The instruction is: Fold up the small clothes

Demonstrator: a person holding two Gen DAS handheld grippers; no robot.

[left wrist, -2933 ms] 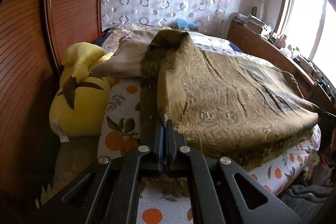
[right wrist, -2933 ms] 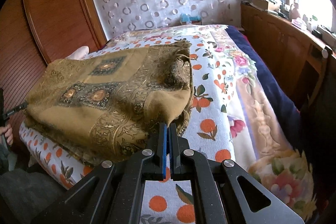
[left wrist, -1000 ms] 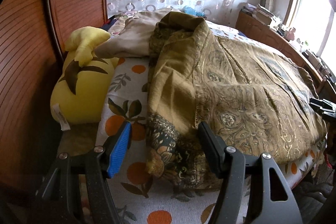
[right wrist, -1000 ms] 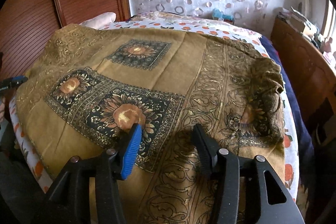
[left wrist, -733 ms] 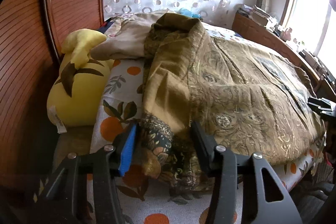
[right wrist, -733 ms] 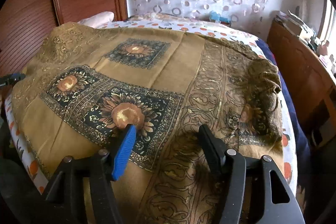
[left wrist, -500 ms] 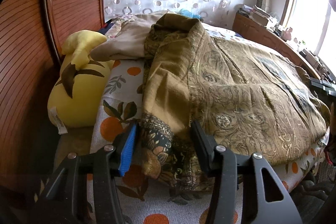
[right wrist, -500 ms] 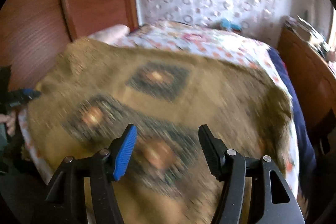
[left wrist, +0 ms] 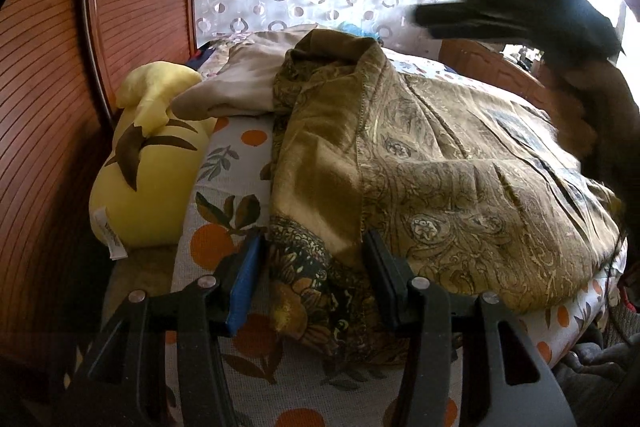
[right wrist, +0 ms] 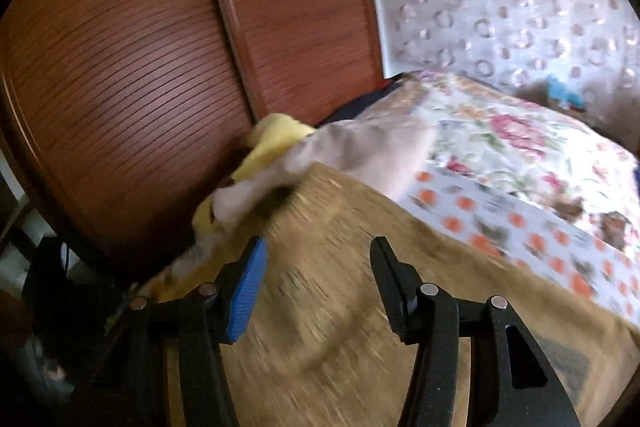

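Two hand-held grippers are in view, both with jaws spread apart and holding nothing. Reference landmark: the olive-gold patterned cloth (left wrist: 460,163), which lies spread over the orange-print bedsheet (left wrist: 224,195).

Left gripper (left wrist: 312,279): positioned at the near-left corner of the cloth. Its fingers straddle a bunched, dark floral fold of that corner; whether the pads touch the fabric cannot be told.

Right gripper (right wrist: 318,283): positioned above the cloth (right wrist: 340,307), over its far-left area in the right wrist view. This view is motion-blurred. In the left wrist view it appears as a dark blurred shape (left wrist: 500,15) above the cloth's far-right side.

Adjacent items: a yellow plush toy (left wrist: 148,167) lies left of the cloth, against the wooden slatted panel (left wrist: 44,131). A beige pillow (left wrist: 240,87) touches the cloth's far-left edge.
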